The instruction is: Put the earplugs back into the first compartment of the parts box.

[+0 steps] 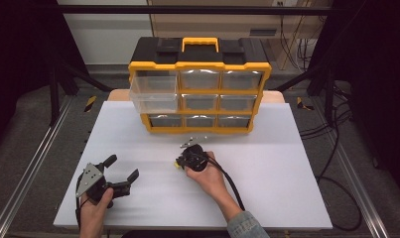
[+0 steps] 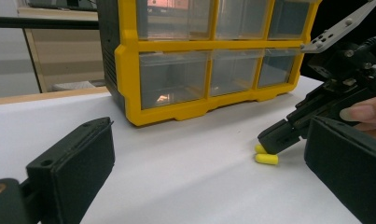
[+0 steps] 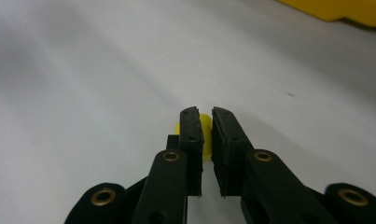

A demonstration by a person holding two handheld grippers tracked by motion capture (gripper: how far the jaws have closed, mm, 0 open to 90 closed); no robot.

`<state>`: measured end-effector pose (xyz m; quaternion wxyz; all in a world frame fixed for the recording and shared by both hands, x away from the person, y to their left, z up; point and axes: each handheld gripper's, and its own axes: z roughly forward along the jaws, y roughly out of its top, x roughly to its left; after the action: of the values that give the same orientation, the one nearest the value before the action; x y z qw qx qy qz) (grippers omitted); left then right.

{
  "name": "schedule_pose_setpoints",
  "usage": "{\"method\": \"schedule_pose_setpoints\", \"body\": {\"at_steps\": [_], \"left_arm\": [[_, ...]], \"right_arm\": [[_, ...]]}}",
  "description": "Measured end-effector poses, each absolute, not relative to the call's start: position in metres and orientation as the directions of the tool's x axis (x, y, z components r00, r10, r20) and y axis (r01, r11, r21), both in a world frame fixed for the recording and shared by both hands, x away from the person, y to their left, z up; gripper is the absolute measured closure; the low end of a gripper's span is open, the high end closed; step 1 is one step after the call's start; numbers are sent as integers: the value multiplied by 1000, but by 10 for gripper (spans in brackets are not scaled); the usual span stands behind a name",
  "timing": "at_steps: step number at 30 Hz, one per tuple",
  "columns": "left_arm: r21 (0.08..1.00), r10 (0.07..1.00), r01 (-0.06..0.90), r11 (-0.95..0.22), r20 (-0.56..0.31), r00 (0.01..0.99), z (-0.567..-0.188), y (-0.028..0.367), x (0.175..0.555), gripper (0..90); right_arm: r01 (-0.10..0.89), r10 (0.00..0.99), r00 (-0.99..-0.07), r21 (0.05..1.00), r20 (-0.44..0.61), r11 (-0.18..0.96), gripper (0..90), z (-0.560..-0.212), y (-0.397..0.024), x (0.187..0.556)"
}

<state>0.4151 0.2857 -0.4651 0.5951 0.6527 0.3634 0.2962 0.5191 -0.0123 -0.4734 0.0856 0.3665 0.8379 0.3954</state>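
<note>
High view, white table (image 1: pixel 138 129), grey floor (image 1: pixel 33 114)

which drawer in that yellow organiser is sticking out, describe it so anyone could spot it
Start at the yellow and black drawer organiser standing at the far edge of the white table. It holds three rows of three clear drawers; look at the top row, left end. That top-left drawer is pulled well forward and overhangs the frame, while its neighbours sit flush.
</note>
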Motion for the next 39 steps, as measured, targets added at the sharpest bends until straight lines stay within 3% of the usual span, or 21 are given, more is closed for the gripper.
{"method": "schedule_pose_setpoints", "body": {"at_steps": [15, 29, 39], "left_arm": [[992, 832, 127, -25, -49, 553, -466, 287, 416, 15], [992, 839, 122, -16, -53, 542, -465, 291, 415, 15], [993, 840, 120, -12, -55, 540, -465, 291, 414, 15]], "right_arm": [[420, 692, -717, 845, 86, 330, 825, -426, -34, 503], [278, 726, -687, 938, 46, 204, 825, -352, -60, 489], [137, 759, -651, 977, -36, 164, 824, -278, -61, 492]]}}
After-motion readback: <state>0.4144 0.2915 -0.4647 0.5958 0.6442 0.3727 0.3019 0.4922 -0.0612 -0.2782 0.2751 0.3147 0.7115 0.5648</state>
